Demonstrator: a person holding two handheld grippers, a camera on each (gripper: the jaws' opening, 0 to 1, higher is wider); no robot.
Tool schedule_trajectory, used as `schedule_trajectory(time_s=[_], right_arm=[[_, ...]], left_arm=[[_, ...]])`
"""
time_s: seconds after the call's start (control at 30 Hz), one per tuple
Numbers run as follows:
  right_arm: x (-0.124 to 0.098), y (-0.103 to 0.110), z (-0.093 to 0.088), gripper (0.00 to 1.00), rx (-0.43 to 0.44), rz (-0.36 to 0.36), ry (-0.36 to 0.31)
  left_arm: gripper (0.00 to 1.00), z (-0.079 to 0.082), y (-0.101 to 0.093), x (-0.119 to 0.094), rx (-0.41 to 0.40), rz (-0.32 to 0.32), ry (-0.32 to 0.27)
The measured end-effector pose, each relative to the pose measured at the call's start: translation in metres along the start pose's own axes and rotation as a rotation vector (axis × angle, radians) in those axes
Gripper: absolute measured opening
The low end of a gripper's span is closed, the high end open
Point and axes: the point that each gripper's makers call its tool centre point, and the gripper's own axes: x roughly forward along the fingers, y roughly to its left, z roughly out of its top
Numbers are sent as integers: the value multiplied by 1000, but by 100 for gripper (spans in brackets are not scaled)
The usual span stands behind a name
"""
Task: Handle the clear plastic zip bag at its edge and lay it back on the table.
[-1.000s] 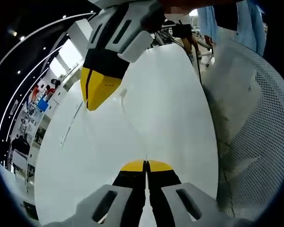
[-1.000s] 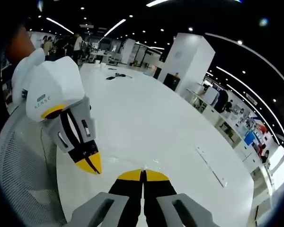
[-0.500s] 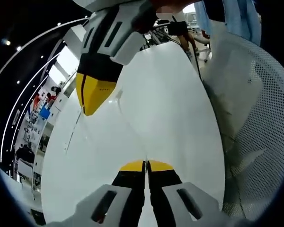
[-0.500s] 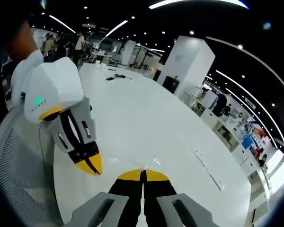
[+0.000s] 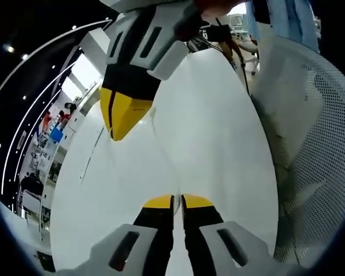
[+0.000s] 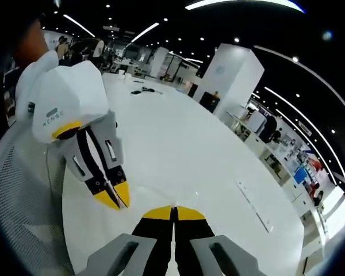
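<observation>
Right gripper [image 6: 173,214] pressed together, apparently pinching the edge of the clear zip bag [image 6: 184,194]; left gripper [image 5: 177,202] also closed at that barely visible film, both above the white table [image 6: 178,144]. Best lowered level, film kept taut, then released flat, clear of mesh chair [image 5: 316,144].

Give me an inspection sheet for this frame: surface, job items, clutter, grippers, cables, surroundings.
Surface: white table, glossy, with a mesh chair back at its edge.
Job items: clear zip bag, barely visible, stretched between both grippers.
Clutter: dark items at the table's far end.
Grippers: left gripper jaws shut on the bag's edge; right gripper jaws shut on its edge.
Cables: dark cable along the table edge.
Surroundings: open hall, white pillar, ceiling light strips, people in the distance.
</observation>
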Motion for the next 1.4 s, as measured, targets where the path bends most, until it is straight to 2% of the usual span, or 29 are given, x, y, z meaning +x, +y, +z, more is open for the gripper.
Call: schedule_trajectory(time_s=[0.5,0.87,1.4], right_arm=[[14,5,-18,0,-2,3,45],[22,3,-29,0,-16,5,87],[26,3,-50,0,-12,-6,162]], left_arm=[[10,-2,4,0,3,24,6],[14,1,9,-4,5,54,-16],[13,0,5,-20,9,80,-41]])
